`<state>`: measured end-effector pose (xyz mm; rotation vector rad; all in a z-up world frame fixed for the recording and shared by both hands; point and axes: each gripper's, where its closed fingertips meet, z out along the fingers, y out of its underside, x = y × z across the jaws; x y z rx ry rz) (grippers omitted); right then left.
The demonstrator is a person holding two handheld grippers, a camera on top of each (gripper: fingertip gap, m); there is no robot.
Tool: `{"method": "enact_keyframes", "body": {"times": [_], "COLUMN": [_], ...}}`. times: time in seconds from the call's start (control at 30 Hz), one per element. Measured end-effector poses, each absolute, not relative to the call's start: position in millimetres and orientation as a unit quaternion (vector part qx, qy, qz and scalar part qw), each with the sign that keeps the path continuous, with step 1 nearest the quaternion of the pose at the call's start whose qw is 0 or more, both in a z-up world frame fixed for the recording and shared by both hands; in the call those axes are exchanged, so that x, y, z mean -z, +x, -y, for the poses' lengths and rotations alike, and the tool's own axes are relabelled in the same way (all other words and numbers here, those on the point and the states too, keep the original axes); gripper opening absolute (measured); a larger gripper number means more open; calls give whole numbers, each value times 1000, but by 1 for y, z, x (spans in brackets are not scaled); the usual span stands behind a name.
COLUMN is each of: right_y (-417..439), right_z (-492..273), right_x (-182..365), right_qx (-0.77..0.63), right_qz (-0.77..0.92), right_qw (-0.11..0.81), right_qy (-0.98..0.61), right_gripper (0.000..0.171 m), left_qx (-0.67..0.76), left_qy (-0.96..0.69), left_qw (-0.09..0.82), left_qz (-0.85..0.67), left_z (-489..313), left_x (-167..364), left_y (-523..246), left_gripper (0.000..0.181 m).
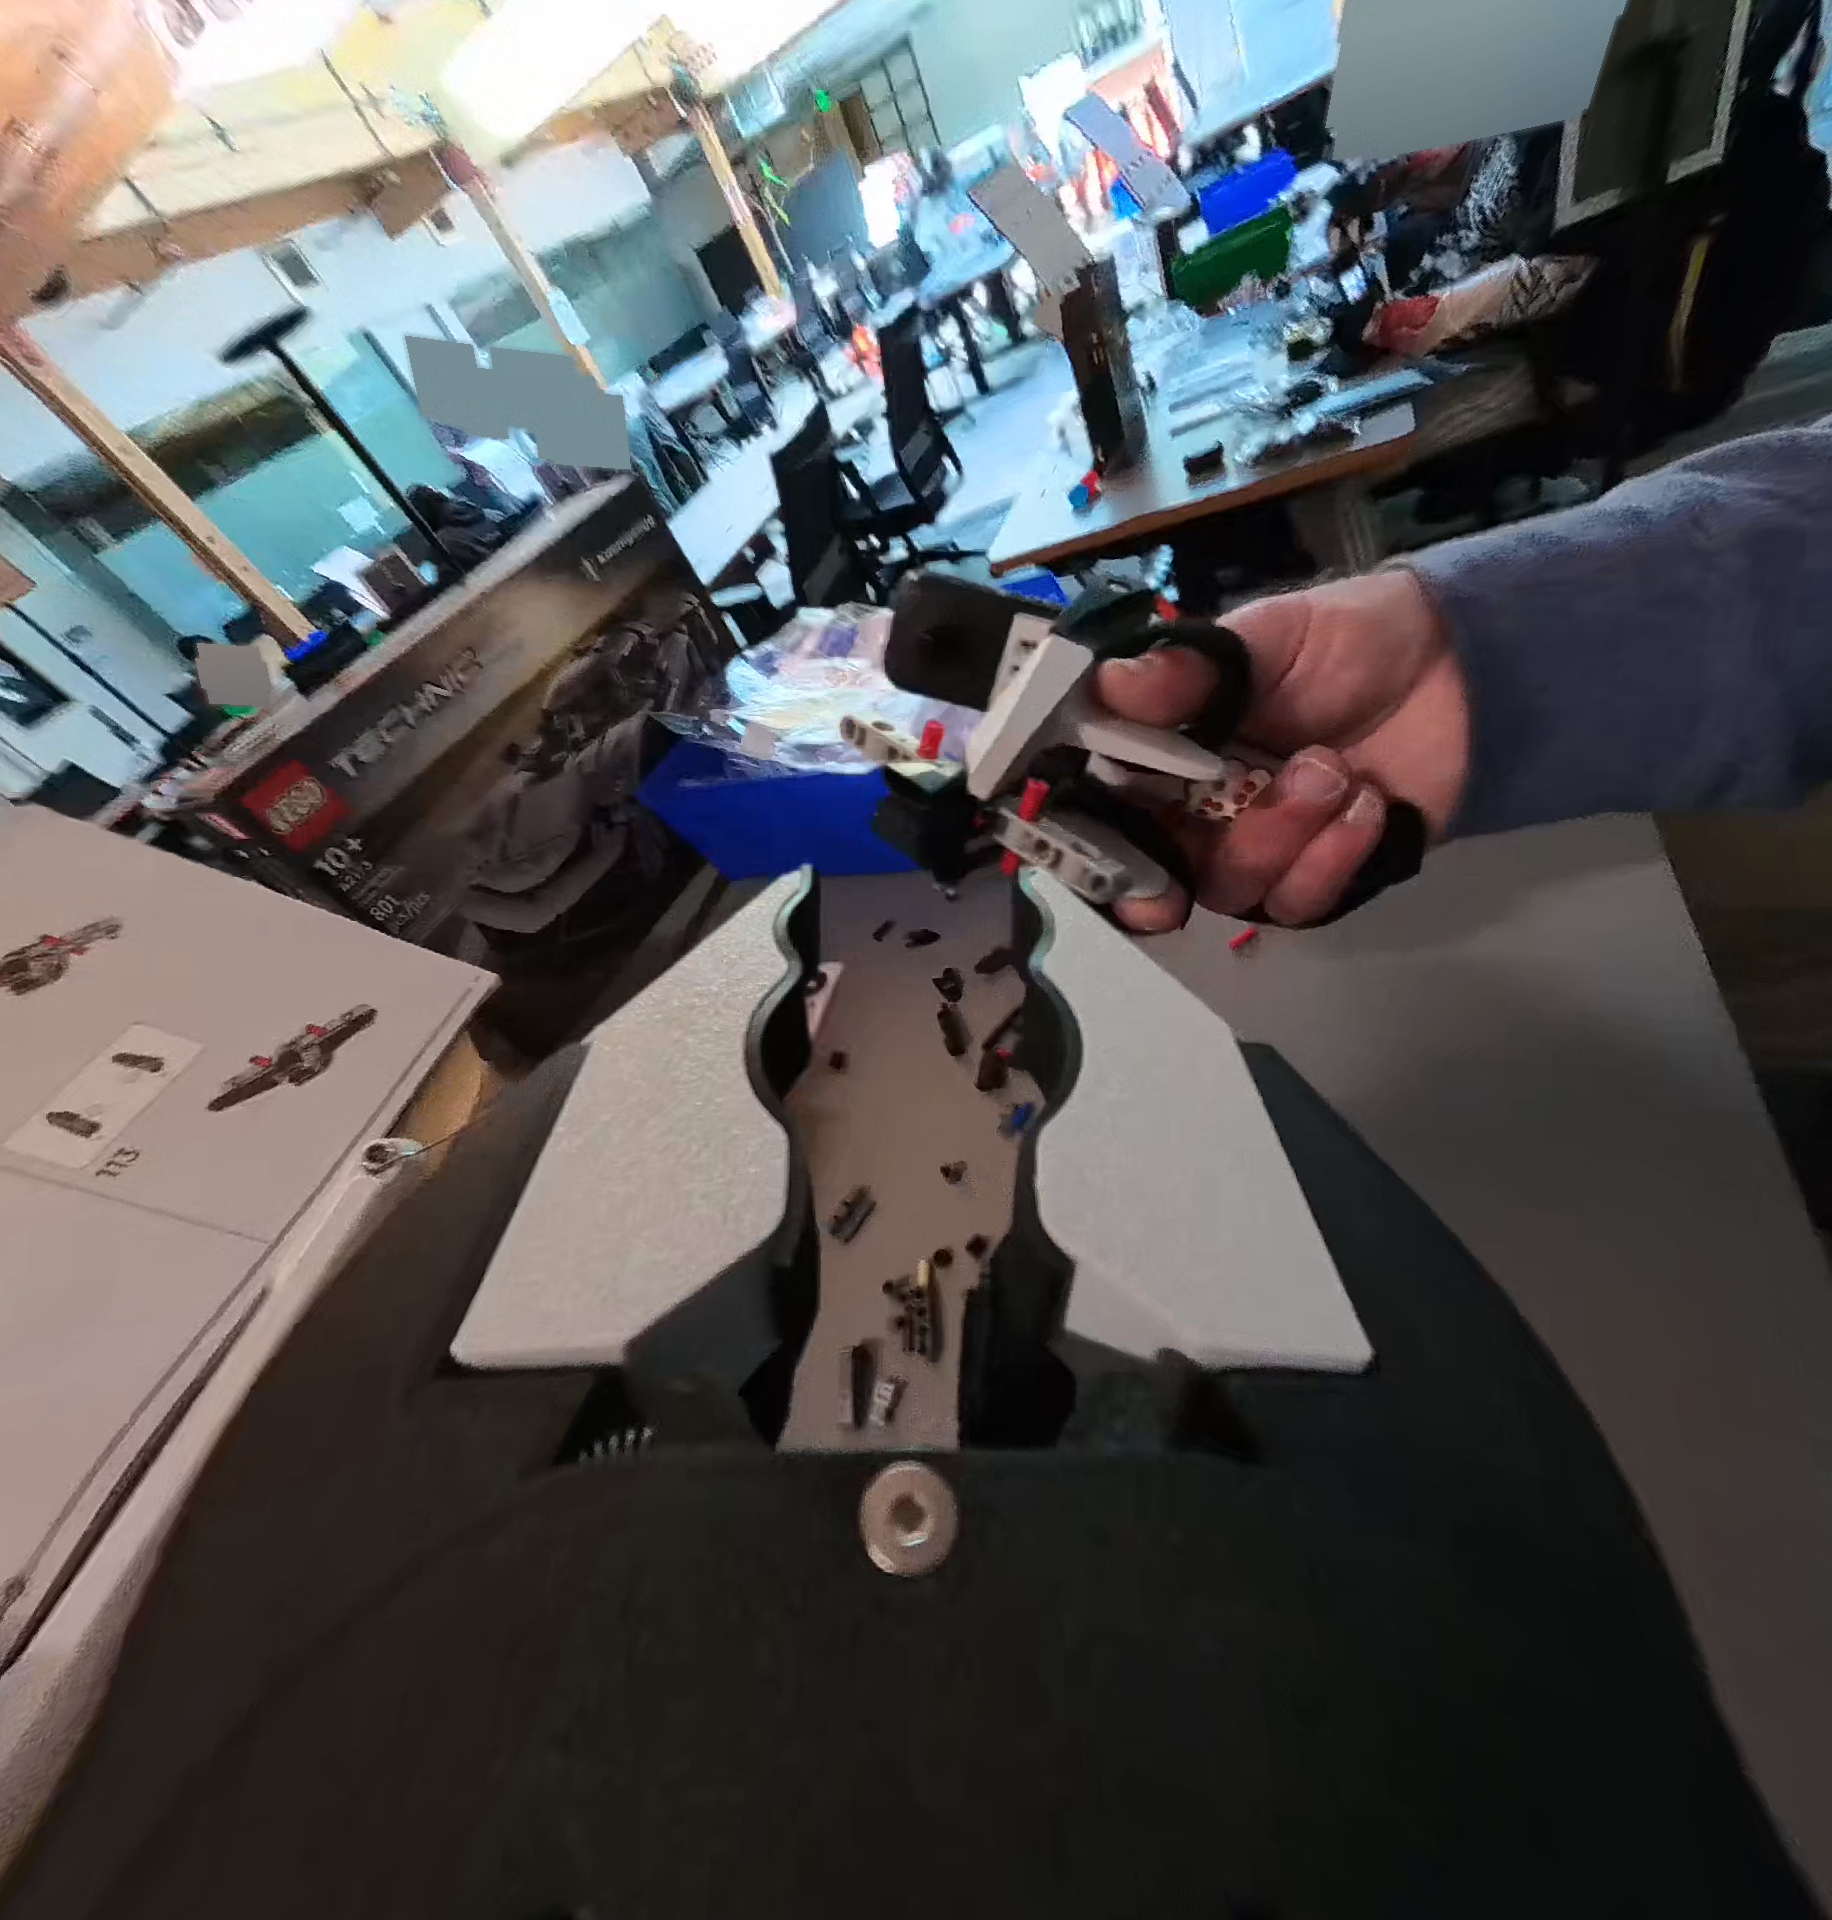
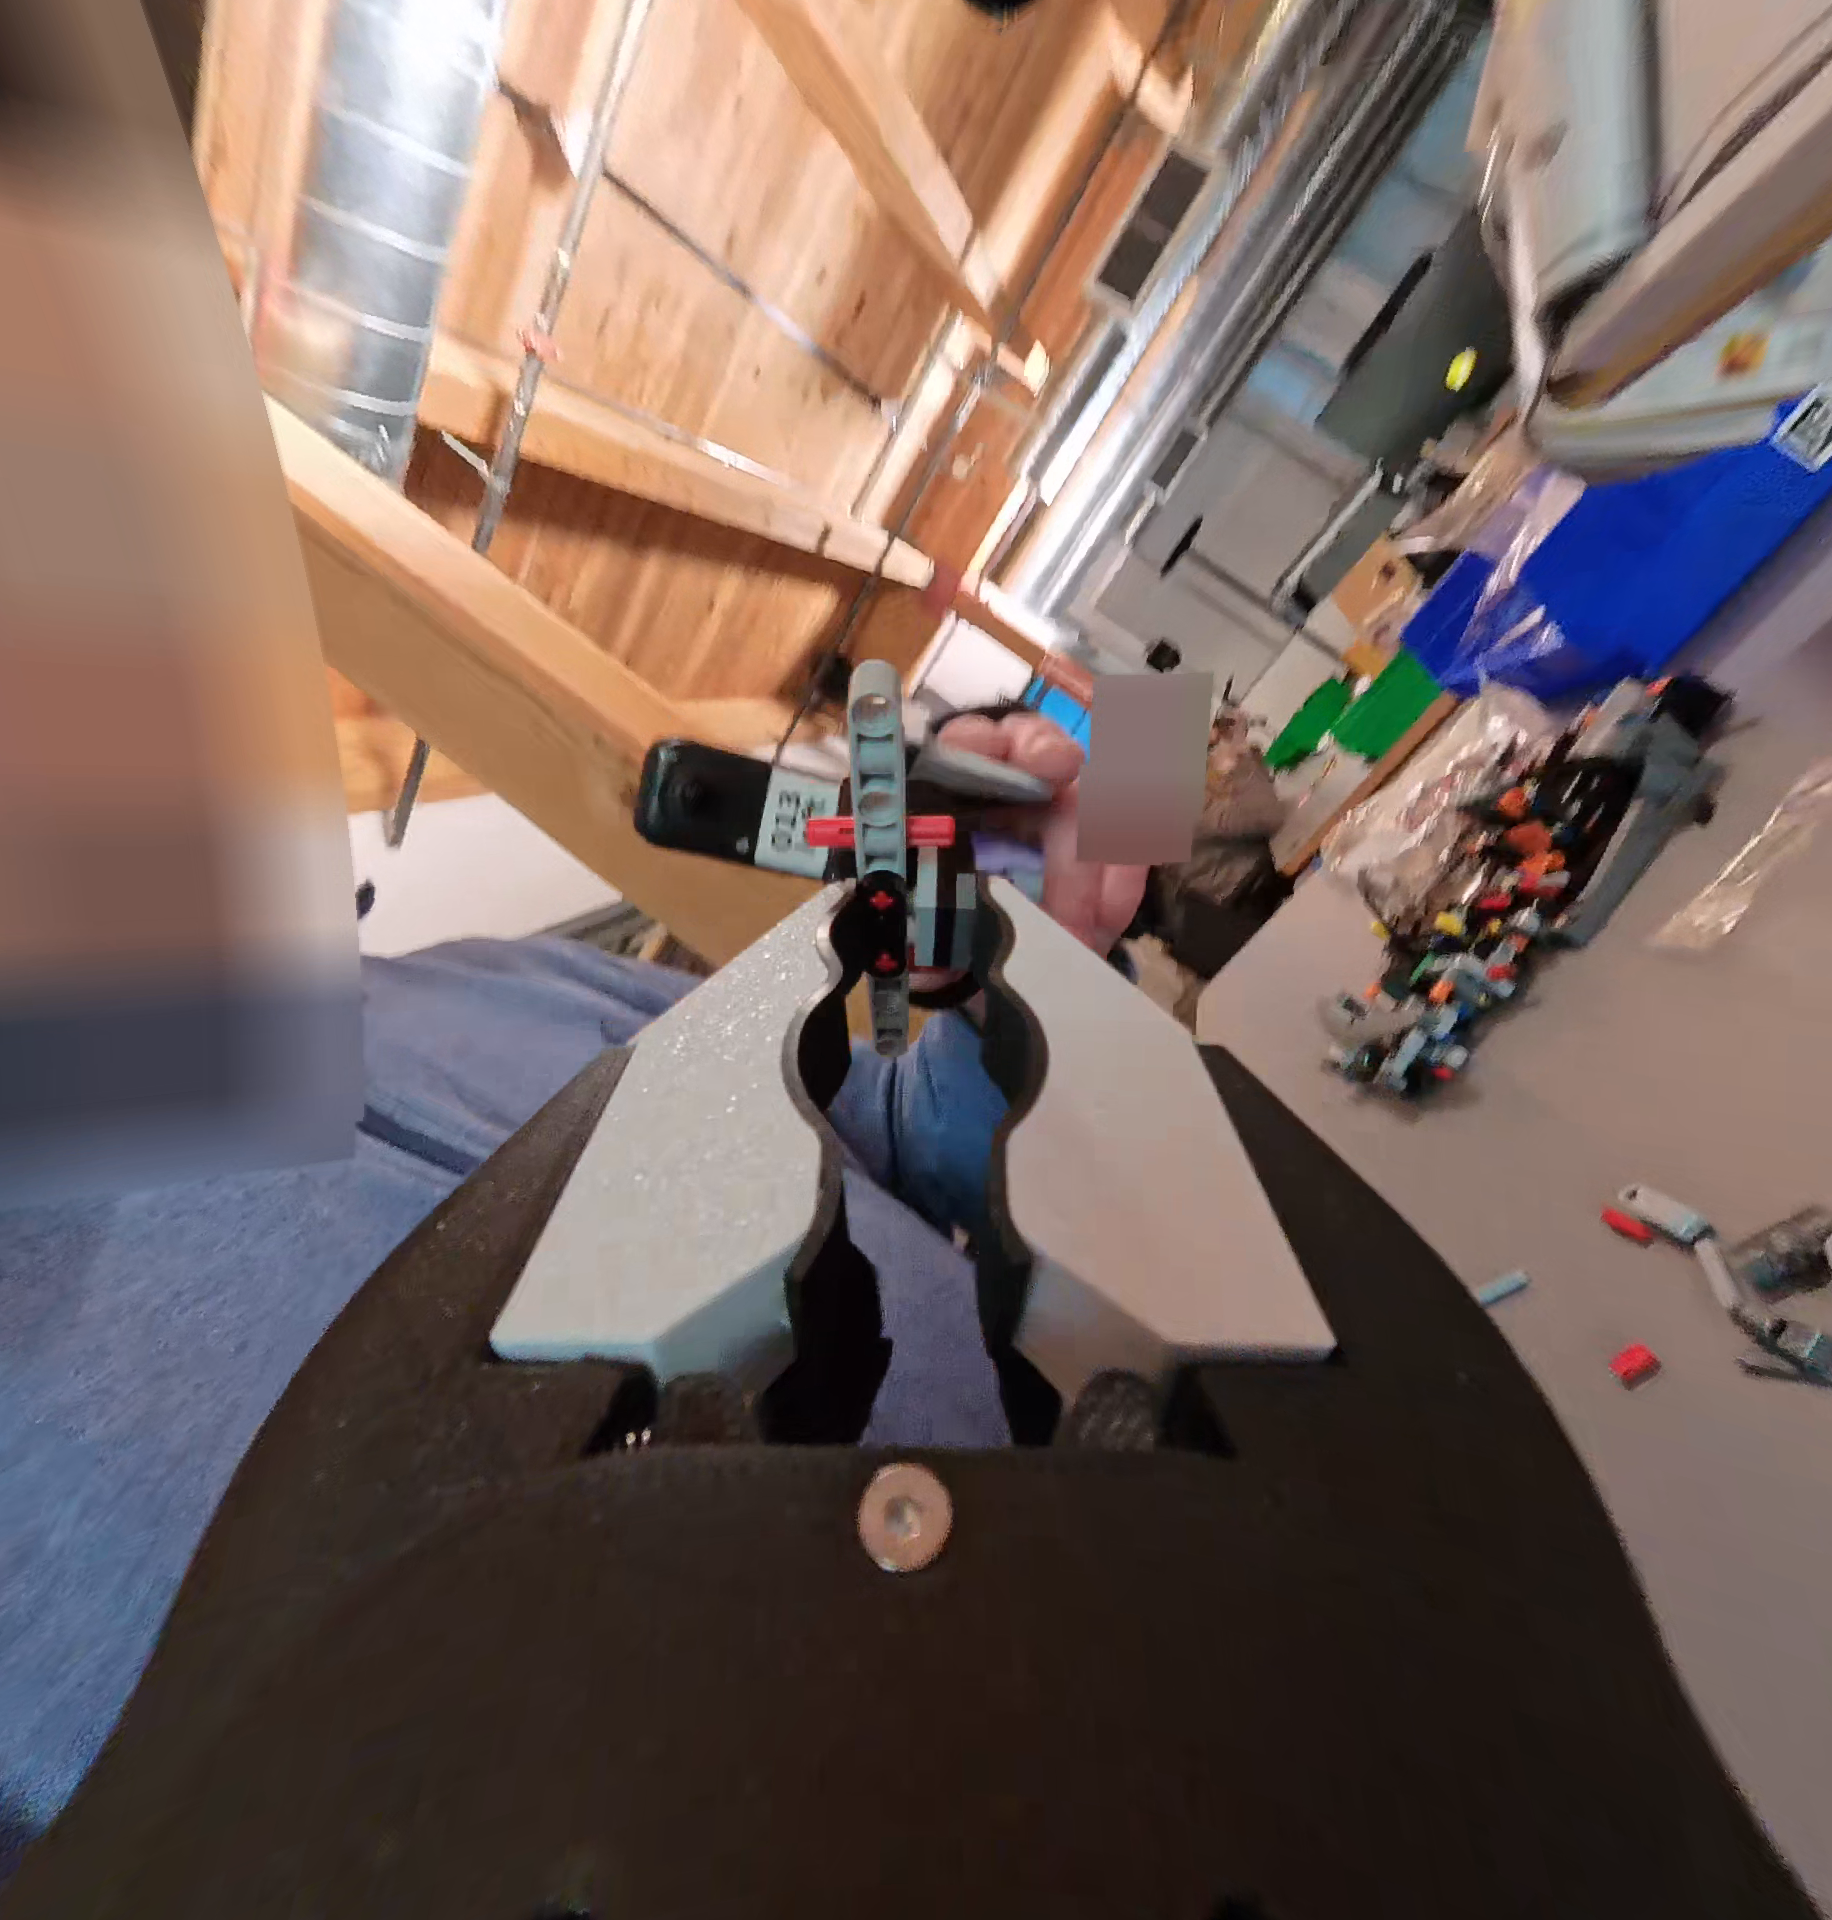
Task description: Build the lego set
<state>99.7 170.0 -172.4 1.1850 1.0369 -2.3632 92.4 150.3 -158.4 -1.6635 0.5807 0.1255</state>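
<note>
A small lego assembly (image 2: 877, 790) of grey beams, red pins and a black connector (image 2: 879, 928) sits between the tips of my right gripper (image 2: 912, 909), which is shut on it and holds it up in the air. In the left wrist view the same assembly (image 1: 1063, 860) hangs just beyond my left gripper (image 1: 922, 883). The left jaws stand apart, with the black connector (image 1: 927, 826) at their tips. A hand (image 1: 1327, 748) in a blue sleeve holds the right gripper.
An open instruction booklet (image 1: 164, 1091) lies at the left, with the lego box (image 1: 455, 769) and a blue bin (image 1: 766, 821) behind it. Small black pieces (image 1: 922, 1299) dot the grey table (image 1: 1514, 1143). A pile of loose pieces (image 2: 1463, 935) and a partial build (image 2: 1743, 1288) lie at the right. Only a small space, under 4 cm, lies between the two pairs of fingers.
</note>
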Motion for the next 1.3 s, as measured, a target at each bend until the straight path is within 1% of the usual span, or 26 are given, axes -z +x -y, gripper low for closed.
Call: {"method": "enact_keyframes", "body": {"times": [0.03, 0.1, 0.13, 0.23, 0.4, 0.47, 0.63, 0.7, 0.77, 0.83, 0.87, 0.97, 1.1, 1.17, 1.2, 1.3], "right_y": [103, 109, 111, 123, 134, 134, 126, 123, 119, 120, 121, 130, 137, 132, 129, 122], "right_z": [-162, -149, -143, -129, -116, -117, -125, -134, -146, -157, -164, -171, -158, -155, -152, -147], "right_x": [174, 178, 181, 188, 199, 204, 223, 228, 236, 245, 252, 258, 271, 276, 277, 265], "right_qx": [815, 800, 790, 775, 777, 780, 777, 780, 774, 758, 741, 701, 589, 528, 510, 527], "right_qz": [-379, -407, -420, -439, -414, -396, -371, -356, -351, -369, -390, -455, -587, -626, -634, -612], "right_qw": [165, 188, 201, 236, 269, 271, 236, 223, 189, 148, 110, 28, -106, -187, -206, -239], "right_qy": [406, 398, 398, 389, 391, 403, 450, 464, 493, 517, 536, 549, 546, 543, 543, 538], "right_gripper": [16, 16, 16, 16, 17, 18, 22, 27, 37, 41, 43, 47, 48, 42, 39, 31], "left_qx": [-49, -26, -5, 37, 48, 45, 52, 46, 42, 41, 37, 27, 19, 14, 13, 17], "left_qy": [-736, -747, -747, -738, -735, -744, -762, -767, -772, -782, -789, -809, -821, -824, -823, -824], "left_qw": [624, 602, 595, 588, 589, 591, 599, 601, 604, 601, 597, 579, 568, 566, 567, 566], "left_qz": [-258, -280, -298, -329, -332, -307, -238, -218, -192, -161, -142, -96, -48, -38, -30, -19], "left_z": [-153, -156, -153, -143, -130, -129, -128, -130, -131, -133, -134, -137, -144, -149, -152, -159], "left_x": [164, 176, 181, 189, 200, 206, 223, 230, 234, 239, 243, 255, 265, 266, 265, 263], "left_y": [93, 100, 108, 127, 138, 137, 133, 131, 126, 119, 114, 102, 95, 95, 94, 96], "left_gripper": [39, 34, 36, 23, 20, 15, 15, 15, 15, 15, 15, 15, 15, 15, 15, 15]}}
